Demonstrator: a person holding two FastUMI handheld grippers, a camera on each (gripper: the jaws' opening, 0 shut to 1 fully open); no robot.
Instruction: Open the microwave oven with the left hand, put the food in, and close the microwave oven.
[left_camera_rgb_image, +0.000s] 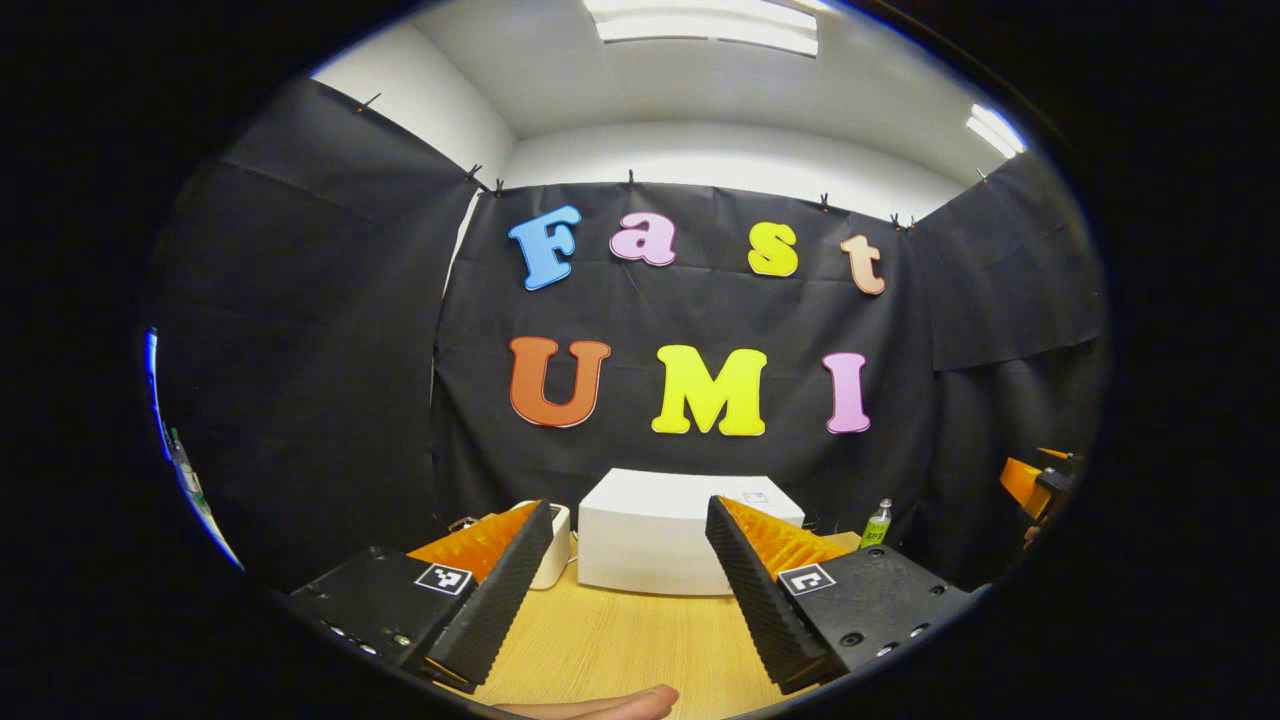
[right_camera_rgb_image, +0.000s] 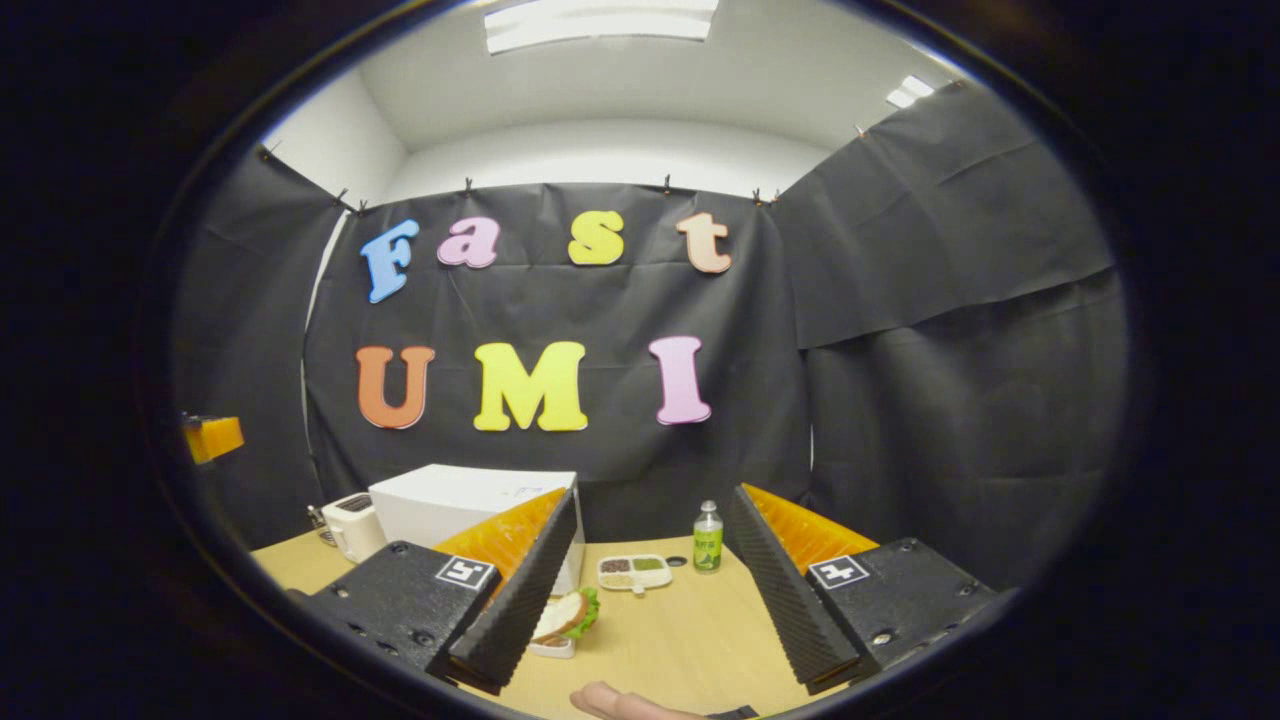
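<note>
Currently both grippers, left (left_camera_rgb_image: 625, 590) and right (right_camera_rgb_image: 650, 590), spread wide, empty. Microwave (left_camera_rgb_image: 650, 535) shut, rigid; handle unseen. Sandwich (right_camera_rgb_image: 565, 615) soft, crushable; lift by plate (right_camera_rgb_image: 553, 648).

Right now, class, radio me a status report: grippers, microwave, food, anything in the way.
Left gripper open, right gripper open, both empty. Microwave shut, untouched. Sandwich on table by right gripper. Bottle and small tray stand aside.

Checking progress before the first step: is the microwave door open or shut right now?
Shut, as far as visible: the microwave shows an unbroken white box with no door swung out, and the sandwich sits outside it.
</note>
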